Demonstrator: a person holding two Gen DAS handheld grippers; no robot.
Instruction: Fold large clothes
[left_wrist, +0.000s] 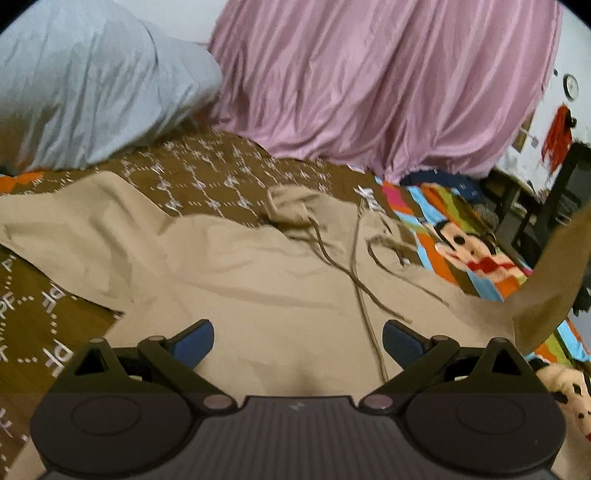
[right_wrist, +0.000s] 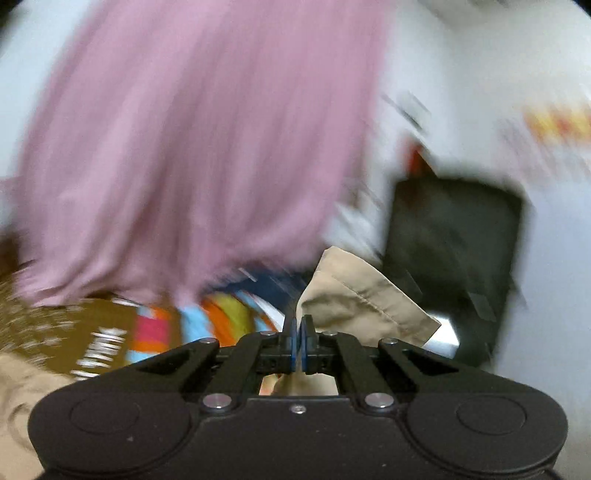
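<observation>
A large beige hooded garment (left_wrist: 236, 273) lies spread on a brown patterned bedspread (left_wrist: 207, 173), its drawstrings (left_wrist: 354, 280) trailing across the middle. My left gripper (left_wrist: 298, 338) hovers over its lower part, open, nothing between the blue pads. At the right edge of the left wrist view, one sleeve (left_wrist: 554, 269) is lifted off the bed. In the blurred right wrist view, my right gripper (right_wrist: 298, 334) is shut on the beige sleeve cuff (right_wrist: 362, 299), which sticks up and to the right of the closed jaws.
A pink curtain (left_wrist: 388, 85) hangs behind the bed, with a pale blue bundle of bedding (left_wrist: 85, 92) at the back left. A colourful cartoon blanket (left_wrist: 465, 243) lies on the right. Dark furniture (left_wrist: 554, 192) stands beyond the bed's right side.
</observation>
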